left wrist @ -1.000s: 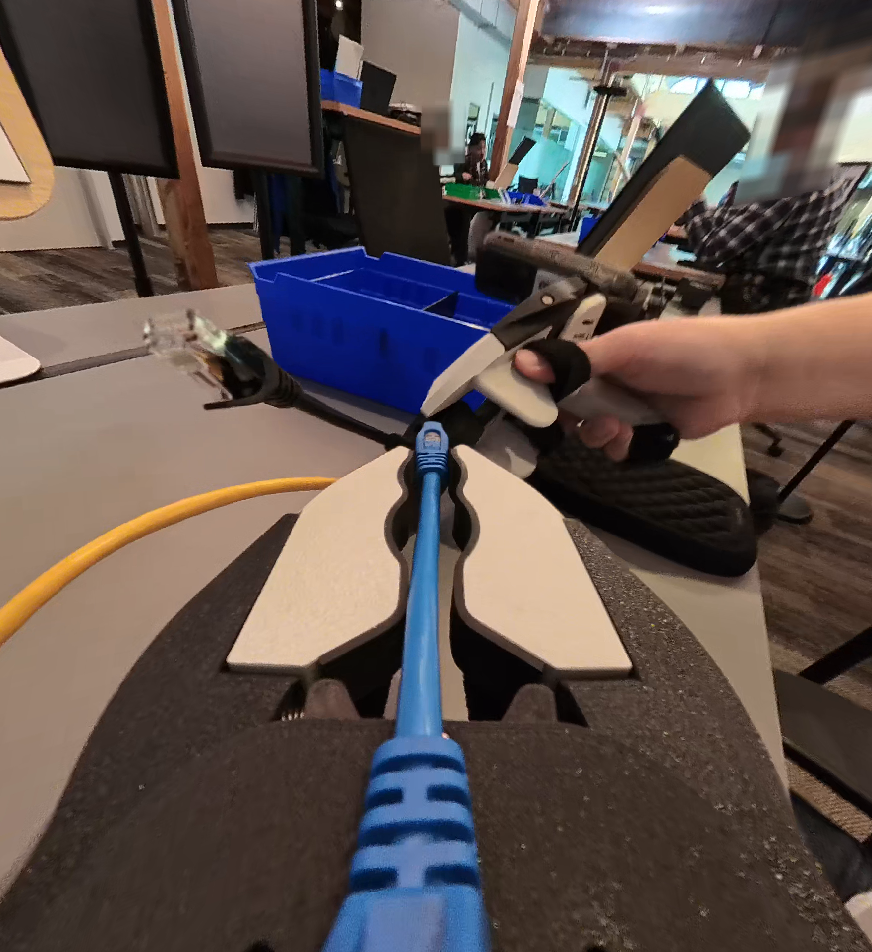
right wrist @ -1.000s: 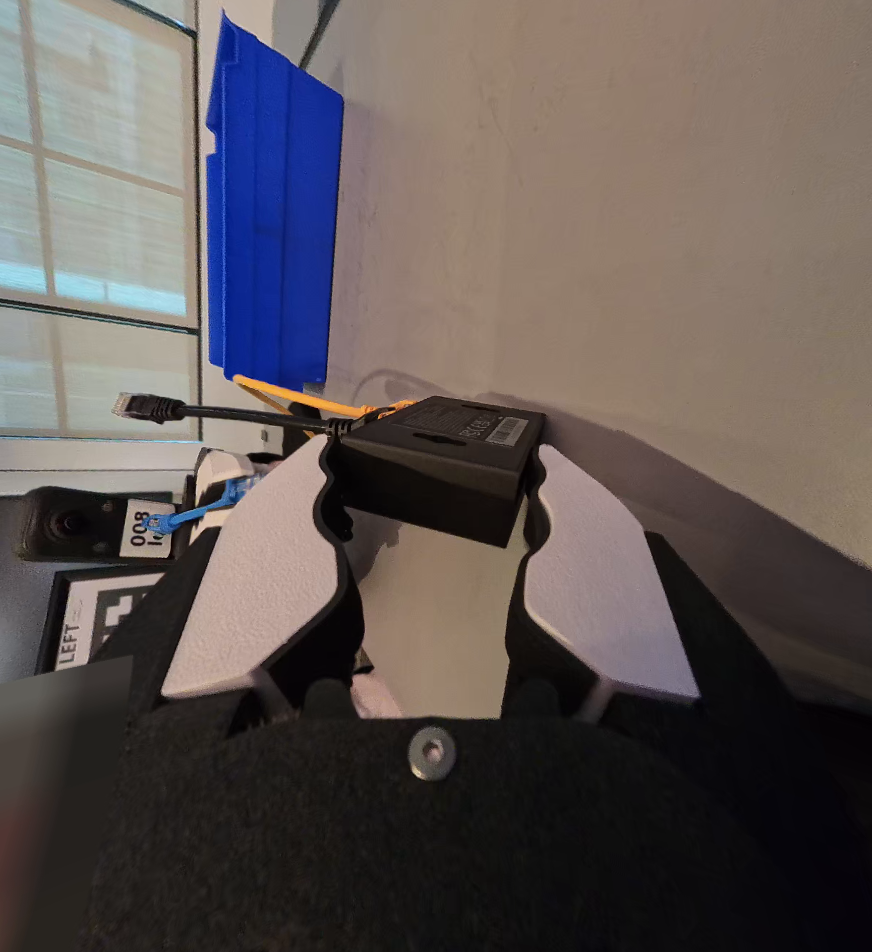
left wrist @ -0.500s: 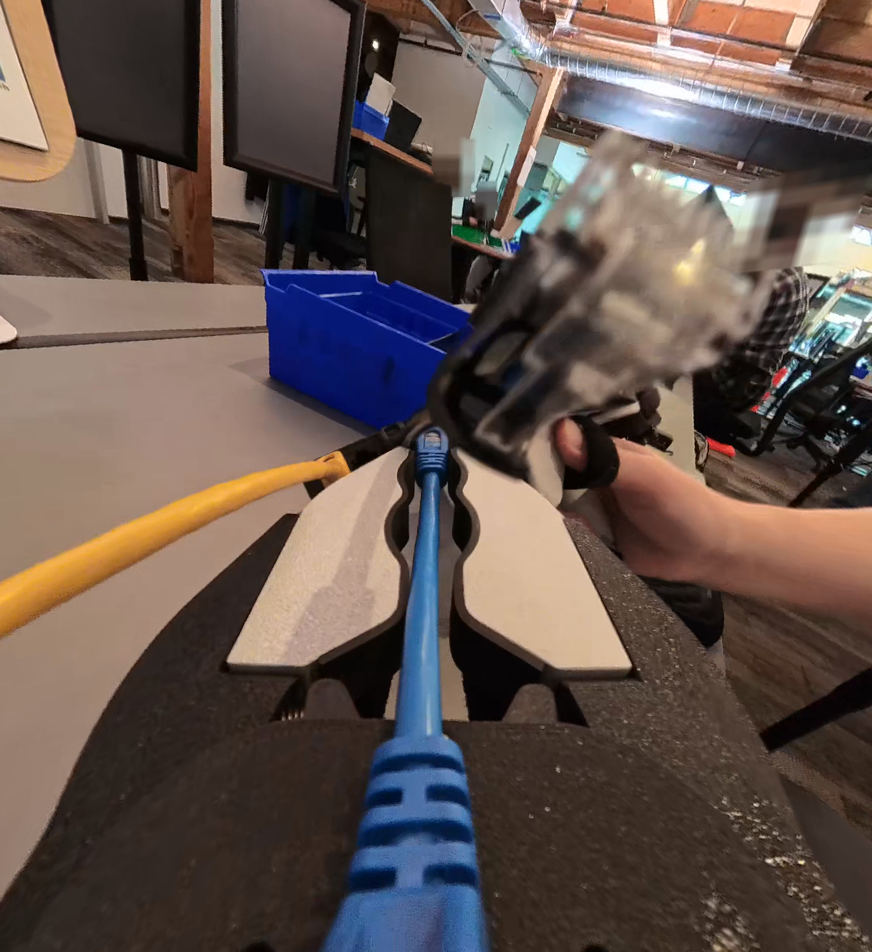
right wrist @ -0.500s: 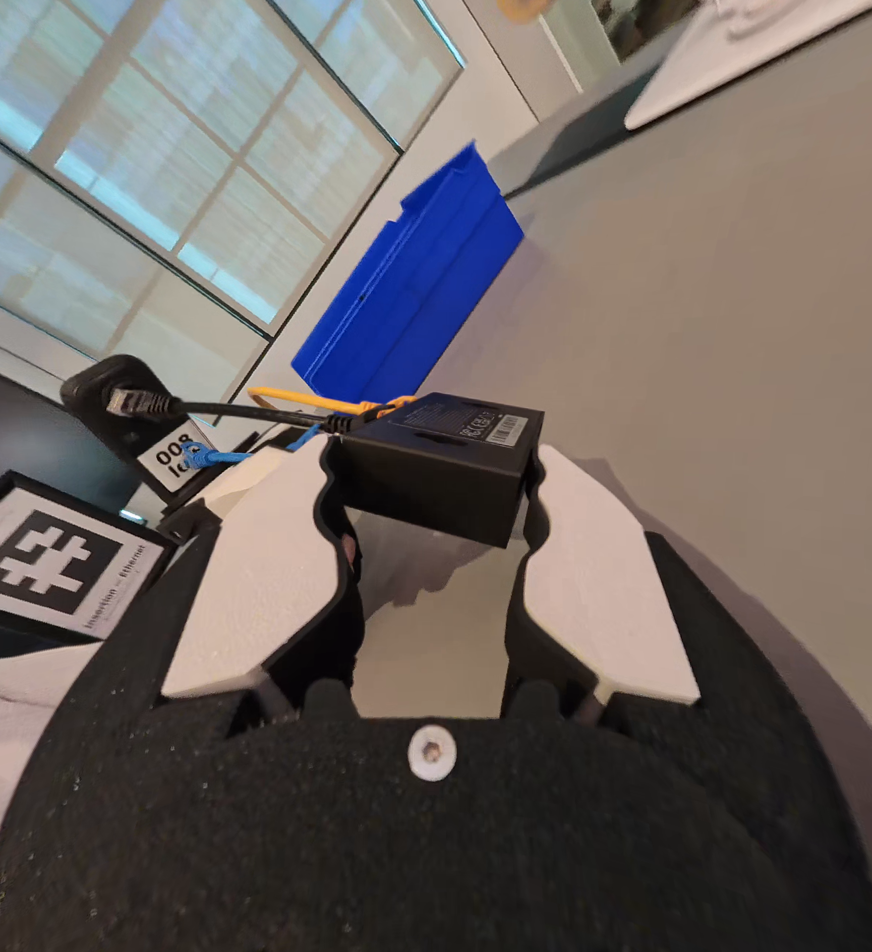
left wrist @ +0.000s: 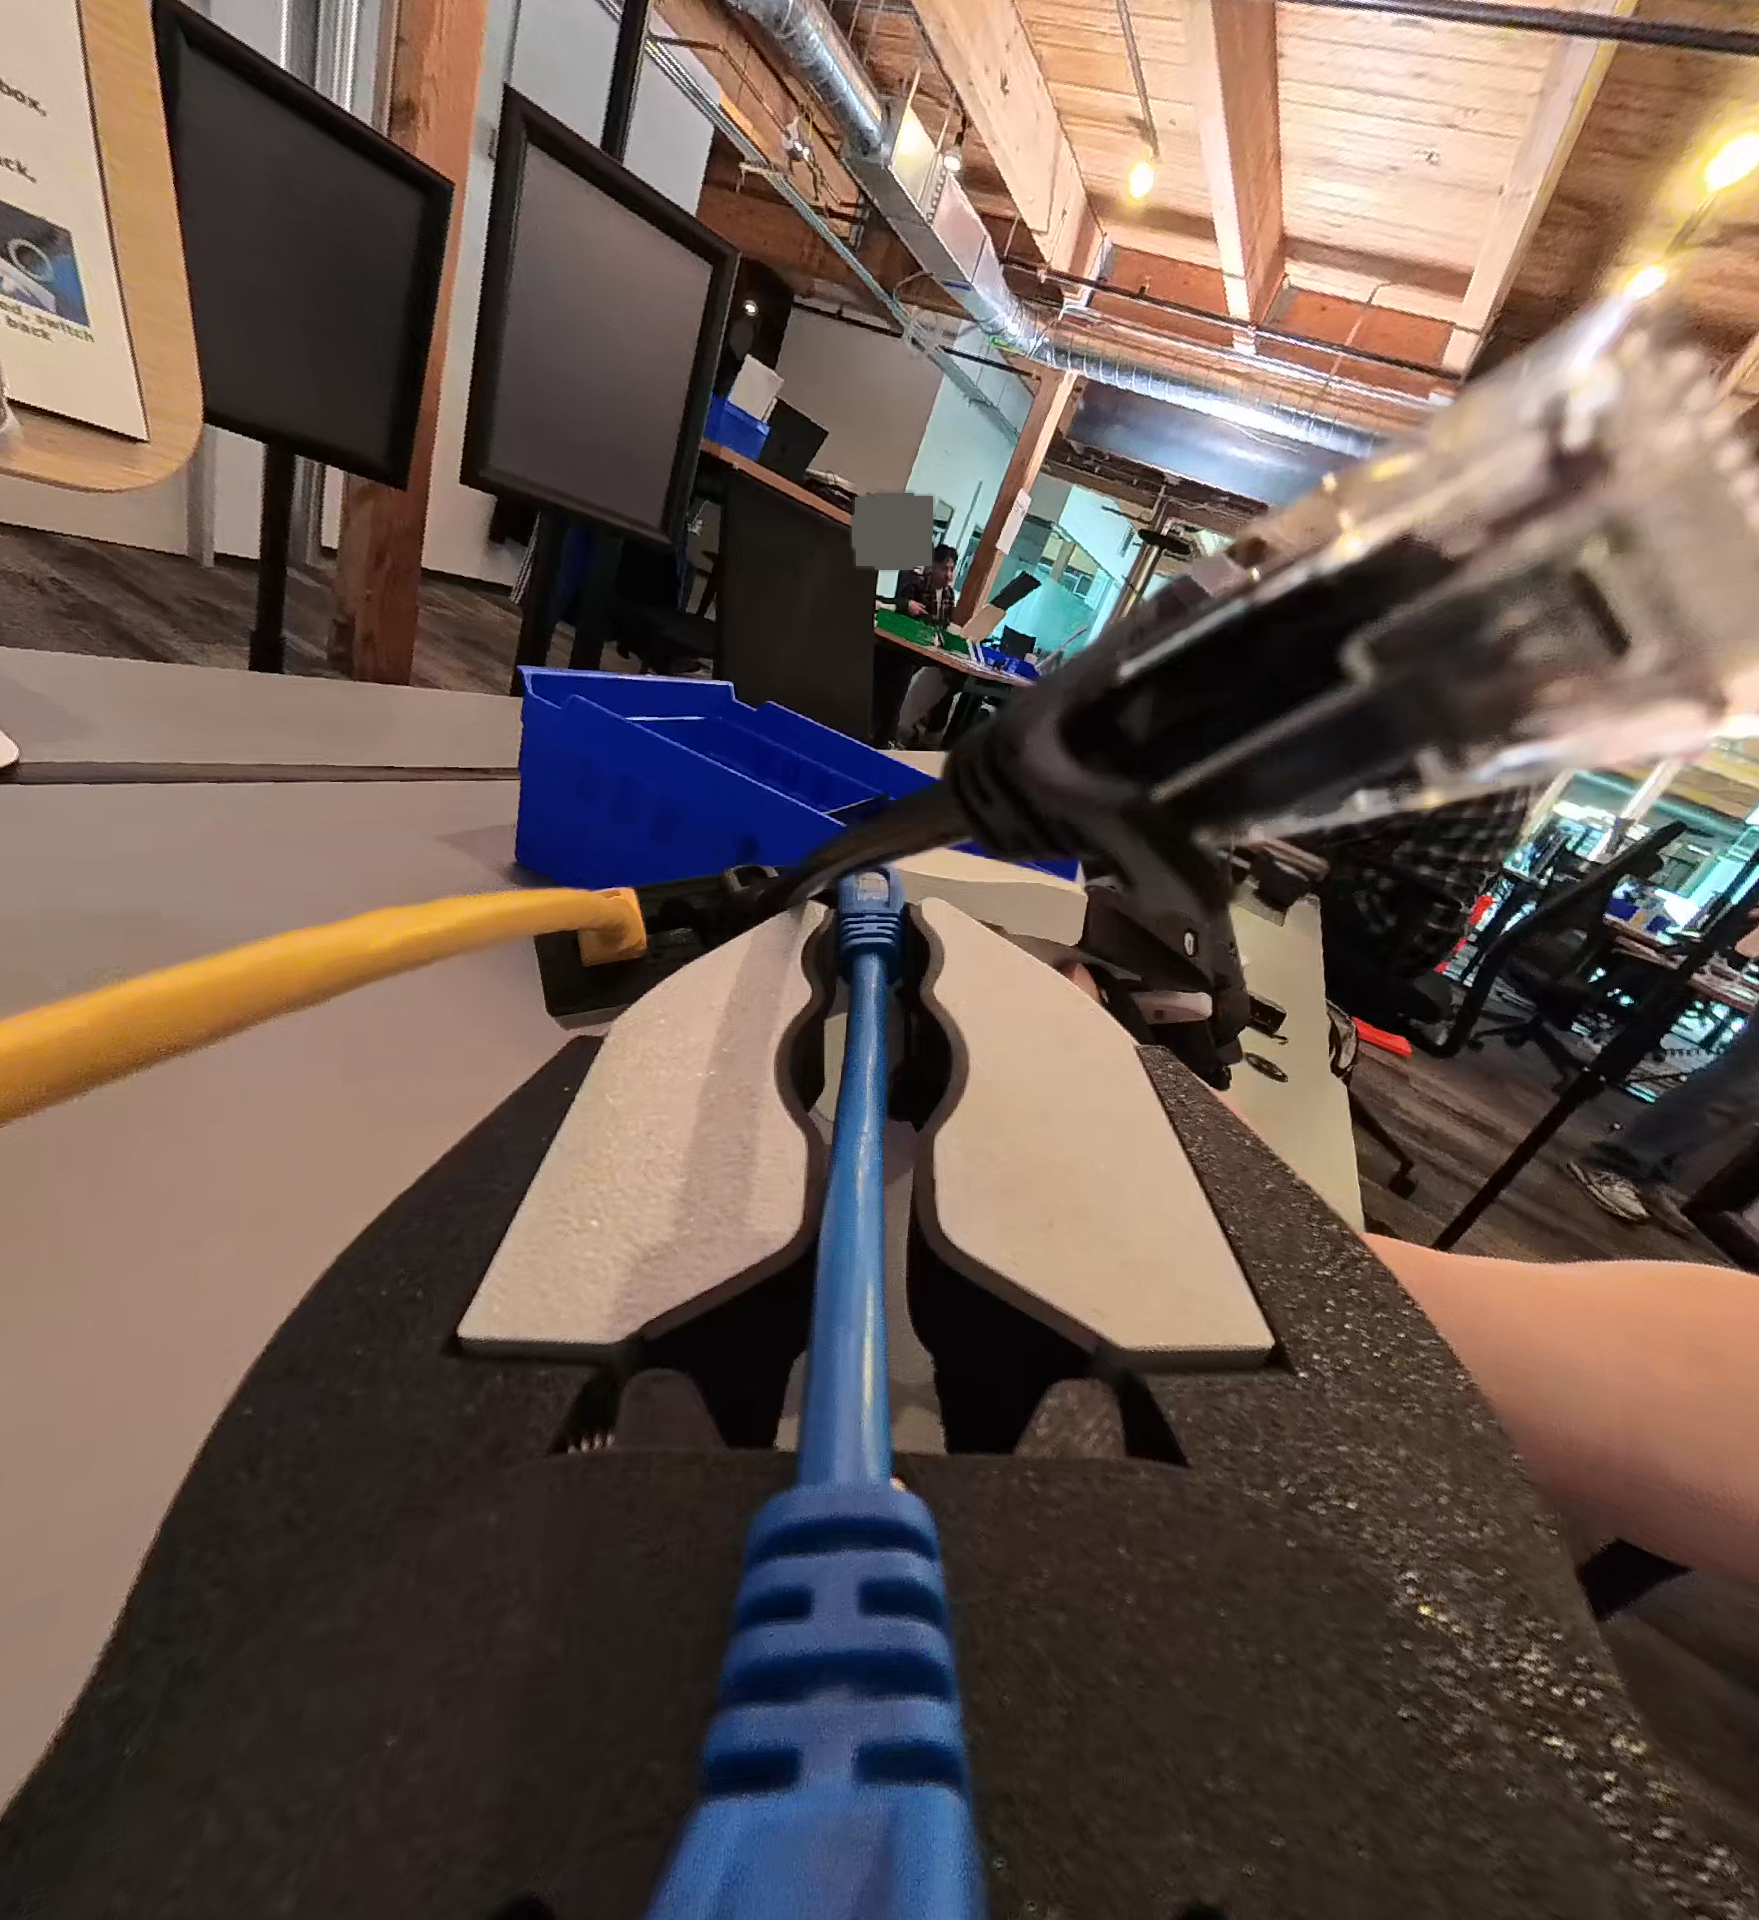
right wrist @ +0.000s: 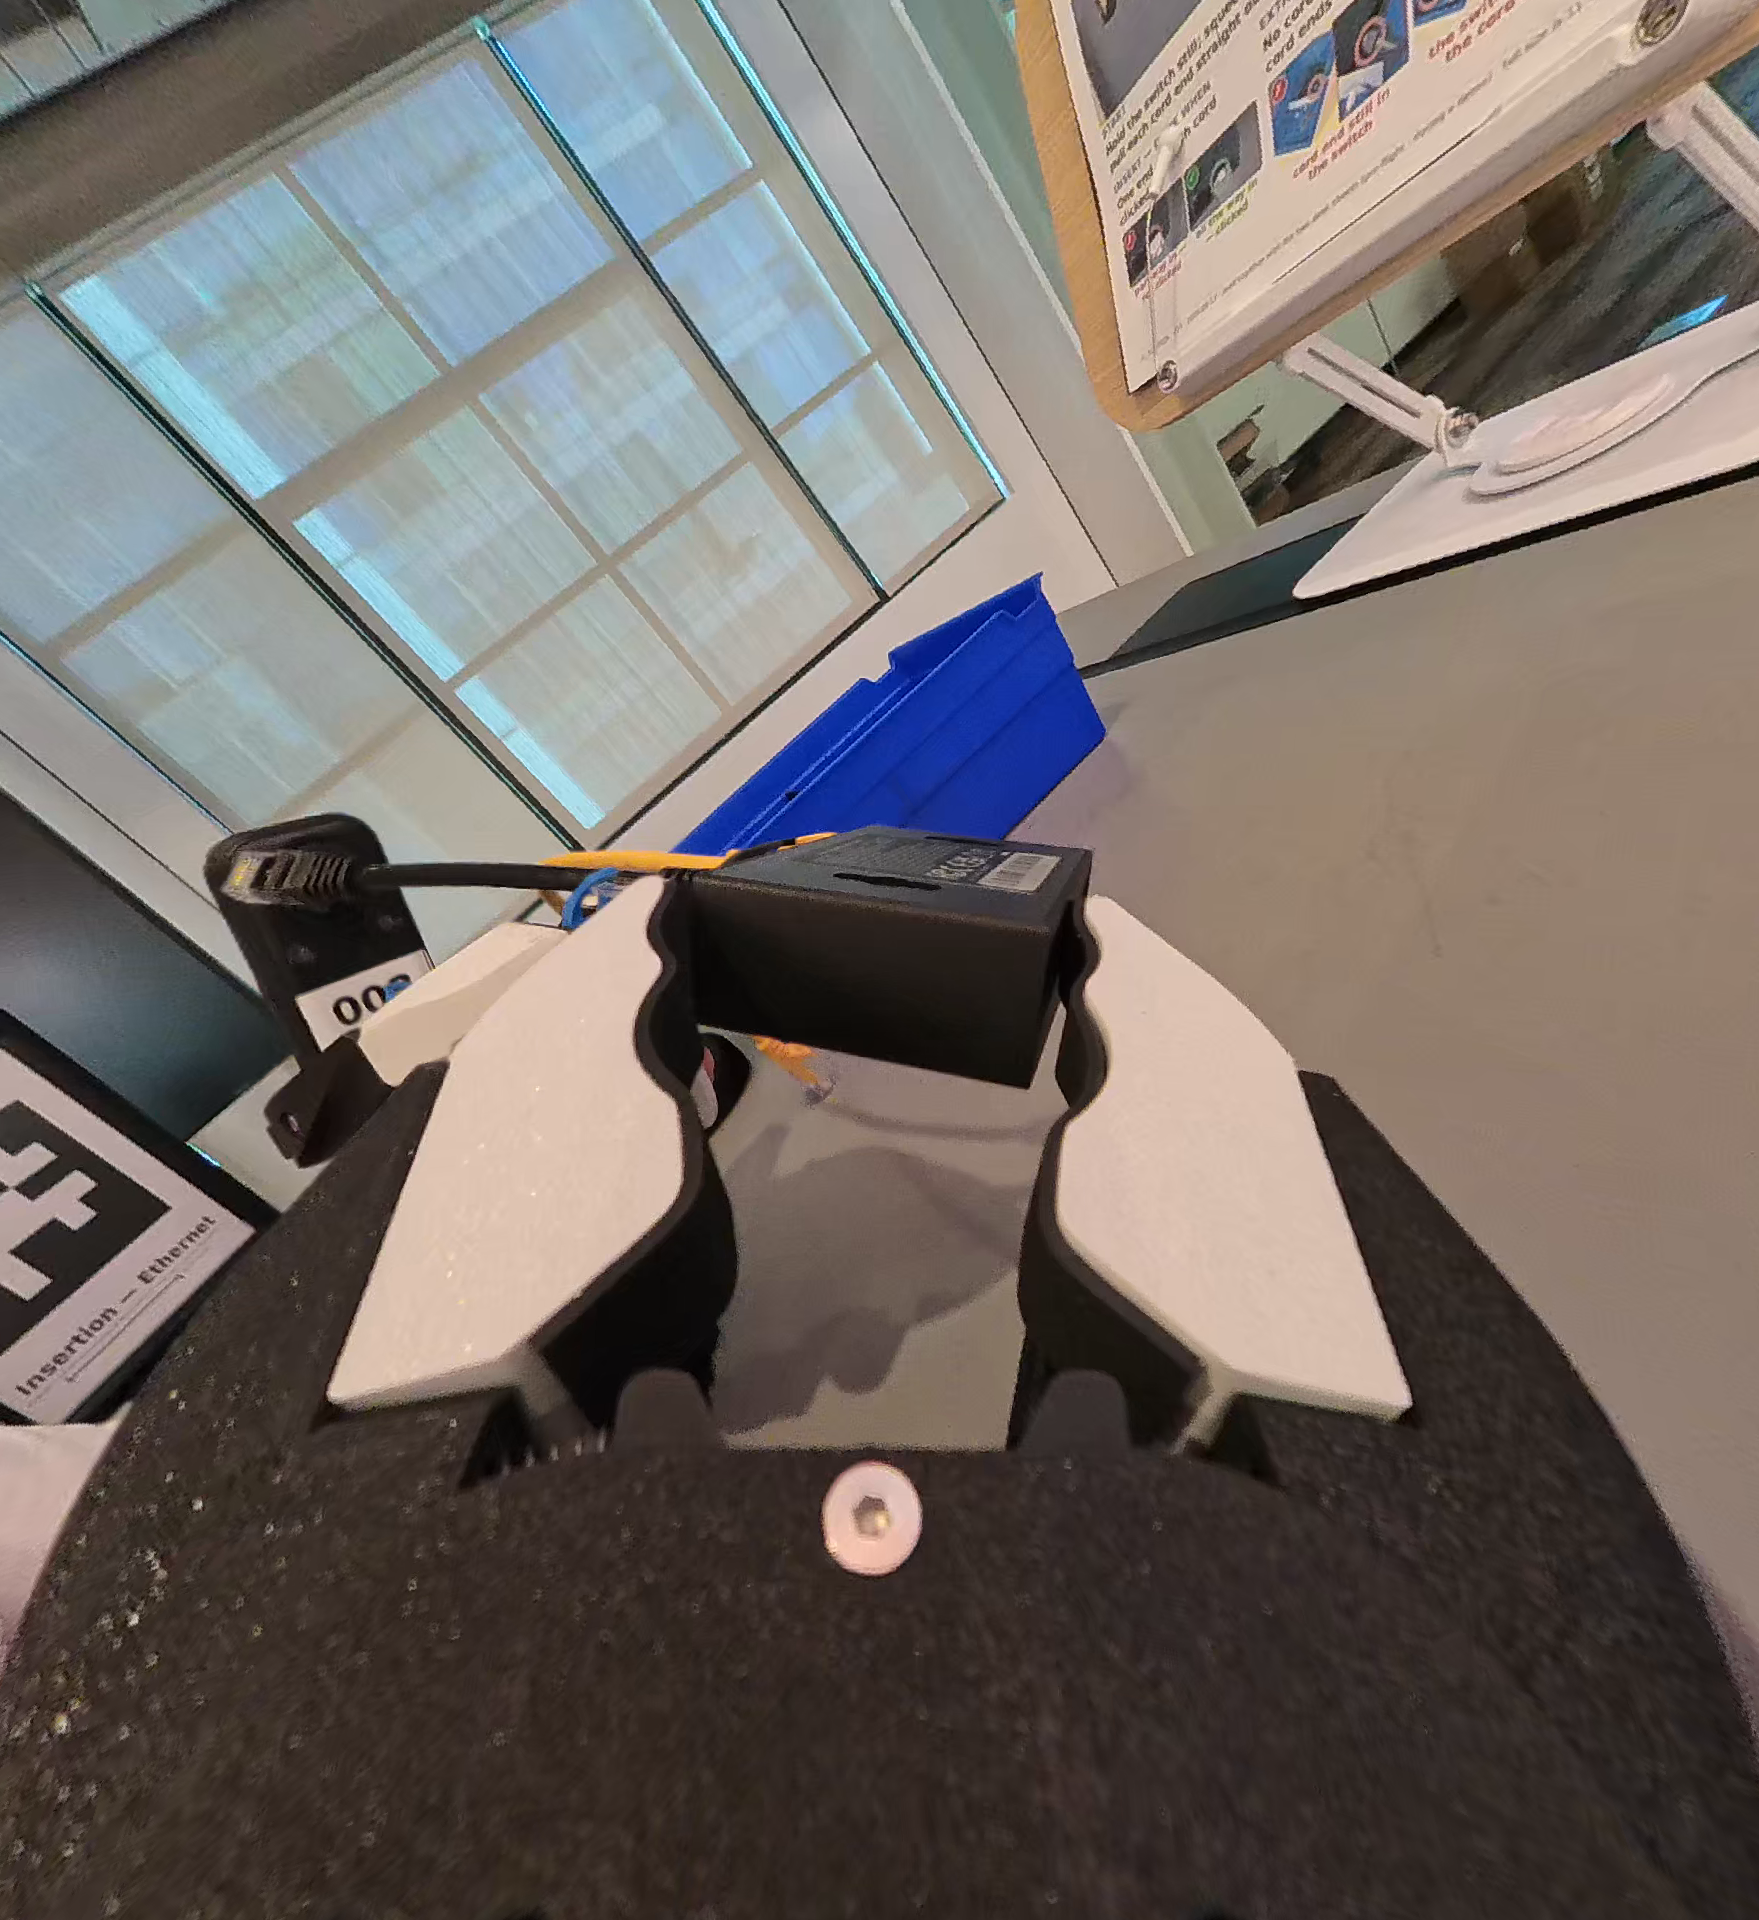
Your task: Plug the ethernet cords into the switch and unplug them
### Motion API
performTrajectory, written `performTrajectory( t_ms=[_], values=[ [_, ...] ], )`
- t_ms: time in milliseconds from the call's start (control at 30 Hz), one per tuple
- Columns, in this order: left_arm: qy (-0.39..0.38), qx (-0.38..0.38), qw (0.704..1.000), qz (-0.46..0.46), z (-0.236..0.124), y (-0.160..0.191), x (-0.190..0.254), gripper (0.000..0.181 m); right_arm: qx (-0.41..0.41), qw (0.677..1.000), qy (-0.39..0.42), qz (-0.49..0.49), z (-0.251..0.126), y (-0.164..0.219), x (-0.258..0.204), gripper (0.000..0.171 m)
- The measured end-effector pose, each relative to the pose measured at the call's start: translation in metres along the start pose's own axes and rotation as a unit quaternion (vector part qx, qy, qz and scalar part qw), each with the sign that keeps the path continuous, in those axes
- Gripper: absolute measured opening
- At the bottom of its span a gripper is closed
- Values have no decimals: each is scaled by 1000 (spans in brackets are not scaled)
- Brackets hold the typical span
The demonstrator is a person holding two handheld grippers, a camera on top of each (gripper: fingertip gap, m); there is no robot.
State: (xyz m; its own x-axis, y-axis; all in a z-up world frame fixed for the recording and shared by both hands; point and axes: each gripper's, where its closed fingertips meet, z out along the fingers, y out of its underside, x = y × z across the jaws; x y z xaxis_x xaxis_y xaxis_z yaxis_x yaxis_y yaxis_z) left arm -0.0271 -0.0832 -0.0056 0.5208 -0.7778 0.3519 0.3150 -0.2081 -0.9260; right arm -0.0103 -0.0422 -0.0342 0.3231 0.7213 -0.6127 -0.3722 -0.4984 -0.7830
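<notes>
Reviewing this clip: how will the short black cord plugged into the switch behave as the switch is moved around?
The black cord juts out nearly straight from the switch held in the right claw, unsupported, so it is probably fairly stiff over that short length. It looks light, and its free plug will likely swing with the switch. In the left wrist view that plug looms close, so it may bump things.

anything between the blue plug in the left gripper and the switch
Partly. The left gripper holds the blue plug close to the switch, which the right gripper clamps. The black cord sweeps across just above the plug, and the yellow cord is at the switch's left side. The ports are hidden.
</notes>
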Motion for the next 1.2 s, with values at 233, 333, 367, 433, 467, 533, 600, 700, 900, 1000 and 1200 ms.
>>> performTrajectory(
  t_ms=[233, 333, 367, 433, 467, 533, 600, 700, 900, 1000, 1200],
  values=[
    [8, -2, 1000, 11, 0, -1, 10, 11, 3, 1000, 11, 10, 6, 6, 2, 65],
    [-17, -12, 999, 27, -1, -2, 3, 11, 10, 1000, 14, 24, 7, 6, 3, 65],
    [-19, -17, 999, 24, -1, -2, 1, 11, 13, 999, 23, 23, 6, 6, 6, 65],
    [-24, -20, 999, 17, -4, -6, -1, 11, 16, 999, 49, 15, 4, 4, 13, 65],
    [-26, -22, 999, 19, -6, -8, 0, 11, 17, 998, 61, 8, 4, 3, 16, 65],
    [-35, -29, 998, 36, -9, -14, 3, 11, 18, 996, 85, -10, 2, 1, 22, 65],
    [-43, -42, 997, 52, -9, -14, 7, 11, 18, 995, 95, -17, 4, 1, 24, 65],
    [-77, -83, 990, 82, -4, -4, -4, 11, 15, 995, 100, -15, 9, 2, 23, 65],
    [-126, -88, 985, 76, -10, -3, -33, 11, 28, 987, 127, -99, 14, -5, 16, 65],
    [-108, -86, 989, 54, -8, -2, -33, 11, 39, 978, 130, -159, 18, -10, 6, 65],
    [-102, -93, 987, 76, -8, -4, -31, 11, 36, 966, 124, -226, 22, -6, -9, 65]
  ],
)
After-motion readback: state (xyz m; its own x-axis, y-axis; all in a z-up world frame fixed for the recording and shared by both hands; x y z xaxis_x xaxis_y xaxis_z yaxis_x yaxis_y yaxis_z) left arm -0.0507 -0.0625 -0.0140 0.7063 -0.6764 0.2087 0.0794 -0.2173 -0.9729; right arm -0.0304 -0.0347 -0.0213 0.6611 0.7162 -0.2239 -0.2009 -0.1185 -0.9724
